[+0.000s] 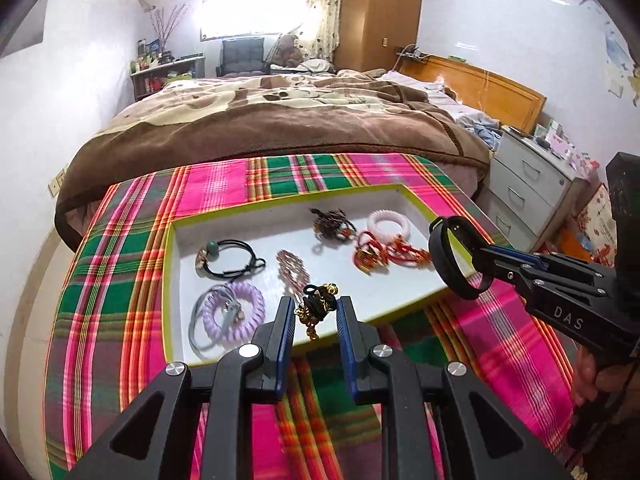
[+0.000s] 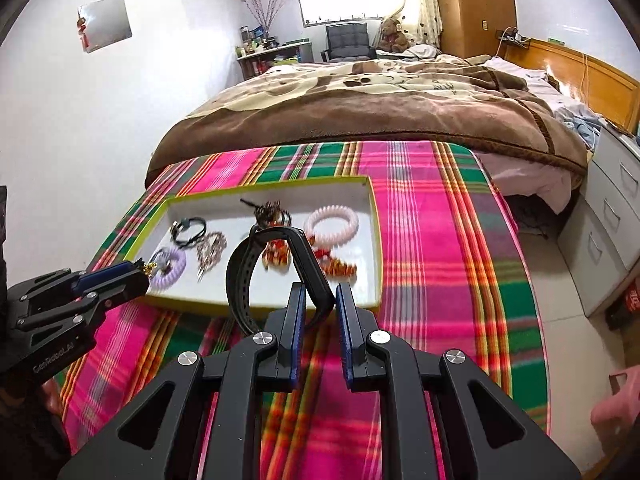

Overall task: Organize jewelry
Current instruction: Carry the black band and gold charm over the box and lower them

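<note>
A white tray with a yellow-green rim (image 1: 280, 200) (image 2: 372, 216) lies on the plaid cloth and holds several hair ties and bracelets. My left gripper (image 1: 313, 311) is shut on a black and gold chain piece (image 1: 318, 306) over the tray's near edge; it also shows in the right wrist view (image 2: 136, 274). My right gripper (image 2: 320, 304) is shut on a black wristband (image 2: 240, 272), held above the tray's near right side; it also shows in the left wrist view (image 1: 486, 254), with the wristband (image 1: 448, 264). A purple coil tie (image 1: 236, 308) lies near left.
The plaid cloth (image 1: 224, 184) covers a low table. A bed with a brown blanket (image 1: 280, 120) stands behind it. A white drawer unit (image 1: 528, 188) is at the right. A pink stool (image 2: 616, 404) shows at the lower right.
</note>
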{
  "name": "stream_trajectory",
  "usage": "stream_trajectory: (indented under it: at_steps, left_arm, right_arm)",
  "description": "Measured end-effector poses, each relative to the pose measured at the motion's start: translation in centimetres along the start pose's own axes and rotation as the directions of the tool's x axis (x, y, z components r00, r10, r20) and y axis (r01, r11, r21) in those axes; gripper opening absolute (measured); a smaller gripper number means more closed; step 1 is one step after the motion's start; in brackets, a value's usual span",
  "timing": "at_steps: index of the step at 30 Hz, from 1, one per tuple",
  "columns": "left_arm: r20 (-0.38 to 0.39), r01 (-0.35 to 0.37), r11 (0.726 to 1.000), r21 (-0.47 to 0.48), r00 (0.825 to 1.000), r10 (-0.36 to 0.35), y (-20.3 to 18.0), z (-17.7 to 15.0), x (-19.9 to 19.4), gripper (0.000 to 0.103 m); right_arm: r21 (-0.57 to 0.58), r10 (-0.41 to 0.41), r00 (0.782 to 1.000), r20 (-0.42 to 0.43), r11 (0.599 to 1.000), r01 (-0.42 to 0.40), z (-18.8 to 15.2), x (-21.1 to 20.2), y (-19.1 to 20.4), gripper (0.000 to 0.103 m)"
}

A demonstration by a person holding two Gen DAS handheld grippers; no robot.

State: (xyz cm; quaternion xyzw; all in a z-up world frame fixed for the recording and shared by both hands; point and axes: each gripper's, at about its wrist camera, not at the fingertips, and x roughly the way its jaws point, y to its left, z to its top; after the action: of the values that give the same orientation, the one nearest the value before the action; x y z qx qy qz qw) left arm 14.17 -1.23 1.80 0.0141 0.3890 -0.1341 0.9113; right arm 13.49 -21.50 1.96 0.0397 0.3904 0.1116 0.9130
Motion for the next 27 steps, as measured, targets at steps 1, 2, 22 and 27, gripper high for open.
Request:
stream_trajectory:
  at_steps: [1, 2, 22, 27]
  left_arm:
    - [-0.001, -0.004, 1.000, -0.003, 1.000, 0.004, 0.2, 0.3, 0.2, 0.021]
    - [0.005, -0.007, 1.000, -0.002, 1.000, 0.007, 0.4, 0.6, 0.4, 0.021]
    - [-0.086, -0.023, 0.998, -0.056, 0.996, 0.018, 2.4, 0.9, 6.1, 0.021]
    - [-0.105, -0.029, 0.998, -0.055, 0.994, 0.023, 2.4, 0.6, 6.6, 0.022]
  right_arm:
    - [0.002, -0.002, 1.000, -0.002, 1.000, 0.002, 0.3, 0.4, 0.0, 0.016]
    - [0.001, -0.006, 1.000, -0.004, 1.000, 0.006, 0.6, 0.7, 0.0, 0.016]
    - [-0.022, -0.086, 0.991, -0.104, 0.996, 0.084, 2.8, 7.6, -0.5, 0.016]
    - [-0.028, -0.092, 0.990, -0.106, 0.996, 0.089, 2.7, 7.7, -0.4, 0.016]
